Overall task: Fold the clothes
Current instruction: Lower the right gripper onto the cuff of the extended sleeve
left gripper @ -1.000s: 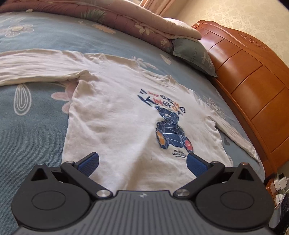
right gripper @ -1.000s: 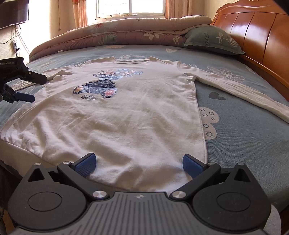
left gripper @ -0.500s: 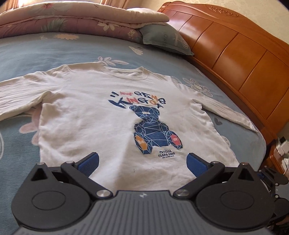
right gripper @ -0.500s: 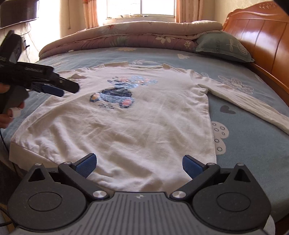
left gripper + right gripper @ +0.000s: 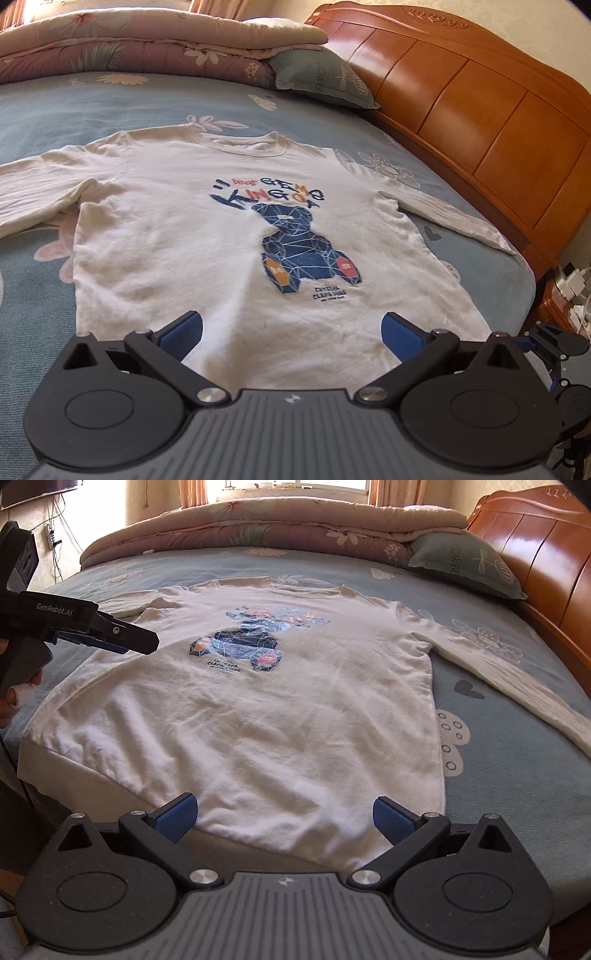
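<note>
A white long-sleeved shirt [image 5: 207, 236] with a blue bear print [image 5: 303, 251] lies flat, face up, on the blue bed sheet [image 5: 33, 110], both sleeves spread out. My left gripper [image 5: 291, 332] hovers open just above the shirt's hem, nothing between its blue pads. Open as well, my right gripper [image 5: 284, 814] stands at the hem near the bed's edge, over the shirt [image 5: 258, 709]. In the right wrist view the left gripper [image 5: 140, 646] reaches in from the left above the shirt's side, held by a hand [image 5: 14, 698]. The right sleeve [image 5: 517, 686] runs toward the headboard.
A folded floral quilt [image 5: 280, 528] and a grey-green pillow [image 5: 465, 561] lie at the far side of the bed. A wooden headboard [image 5: 480, 103] lines the right side. A bedside stand with plugs and cables [image 5: 572, 291] sits beyond the bed's corner.
The left gripper has swung round to face the shirt squarely from the hem and moved in over the shirt's left side. The right gripper shifted slightly. Both stayed open.
</note>
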